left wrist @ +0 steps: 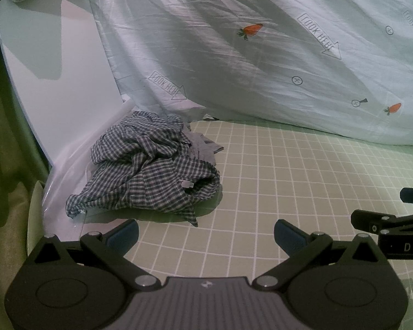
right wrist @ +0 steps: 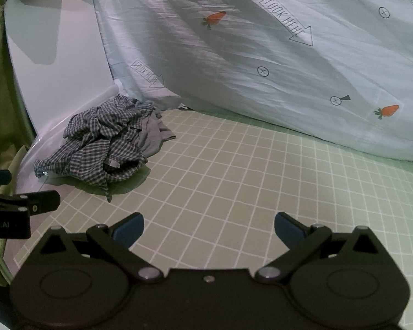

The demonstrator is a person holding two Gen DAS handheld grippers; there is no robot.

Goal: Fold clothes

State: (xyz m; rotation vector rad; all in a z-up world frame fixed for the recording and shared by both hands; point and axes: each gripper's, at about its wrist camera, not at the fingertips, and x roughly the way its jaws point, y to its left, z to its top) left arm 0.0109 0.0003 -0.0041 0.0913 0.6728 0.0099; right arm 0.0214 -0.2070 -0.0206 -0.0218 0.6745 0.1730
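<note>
- The left gripper (left wrist: 206, 232) is wide open. Nothing is between its blue pads (left wrist: 125, 233).
- The right gripper (right wrist: 209, 228) is wide open too, and it holds nothing.
- Both grippers hang over a green mat (left wrist: 275, 181) with white squares.
- The checked shirt (left wrist: 148, 170) lies in a crumpled heap on the mat, at about 10 o'clock from each gripper and well apart from both.
- A bit of grey cloth (right wrist: 151, 134) peeks out from under the heap.
- A pale sheet (left wrist: 261, 55) with orange carrots hangs behind, at 12 o'clock.
- A white board (left wrist: 57, 63) leans at 10 o'clock, just behind the shirt.
</note>
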